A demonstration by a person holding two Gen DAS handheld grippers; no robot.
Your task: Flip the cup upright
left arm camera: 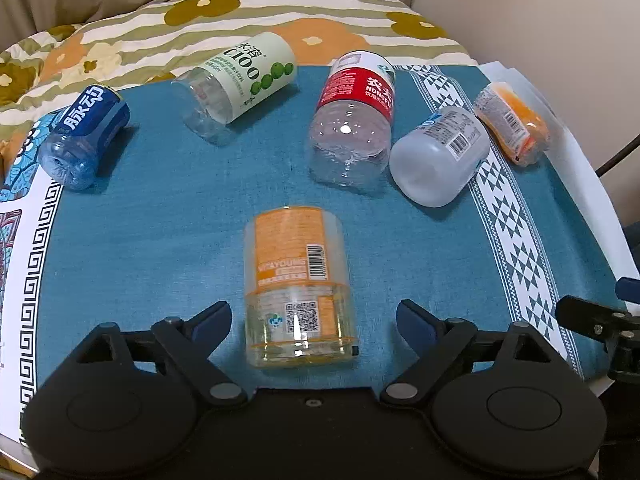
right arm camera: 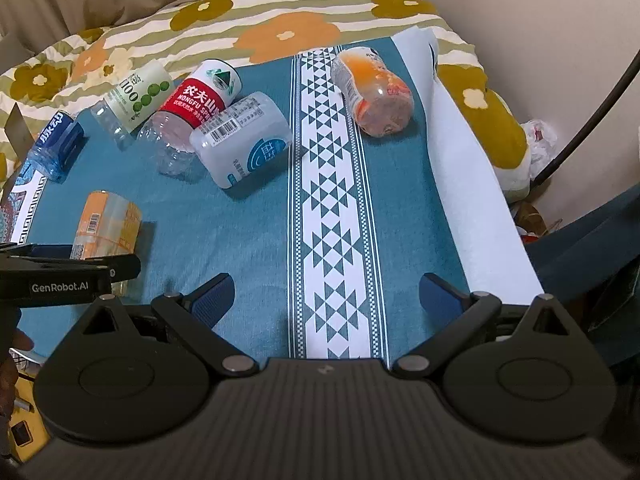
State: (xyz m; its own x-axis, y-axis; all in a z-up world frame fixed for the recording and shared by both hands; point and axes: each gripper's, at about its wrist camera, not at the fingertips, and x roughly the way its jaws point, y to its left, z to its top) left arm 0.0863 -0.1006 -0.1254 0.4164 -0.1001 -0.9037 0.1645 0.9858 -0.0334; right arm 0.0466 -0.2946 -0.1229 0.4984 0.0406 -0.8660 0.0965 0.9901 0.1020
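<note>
Approach to the grasp. The orange-labelled cup (left arm camera: 298, 292) lies on its side on the blue tabletop (left arm camera: 180, 208), between the spread fingers of your left gripper (left arm camera: 314, 320), which do not touch it. Centre the fingers on the cup's lower body, close squarely, then rotate; which end is open cannot be told here. Your right gripper (right arm camera: 326, 300) hangs apart, fingers wide, holding nothing. Other cups (left arm camera: 352, 120) lie well behind.

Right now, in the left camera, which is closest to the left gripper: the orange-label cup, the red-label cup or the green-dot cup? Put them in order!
From the left gripper:
1. Orange-label cup, lying between its open fingers.
2. Red-label cup, middle, slightly right.
3. Green-dot cup, far back, left.
</note>
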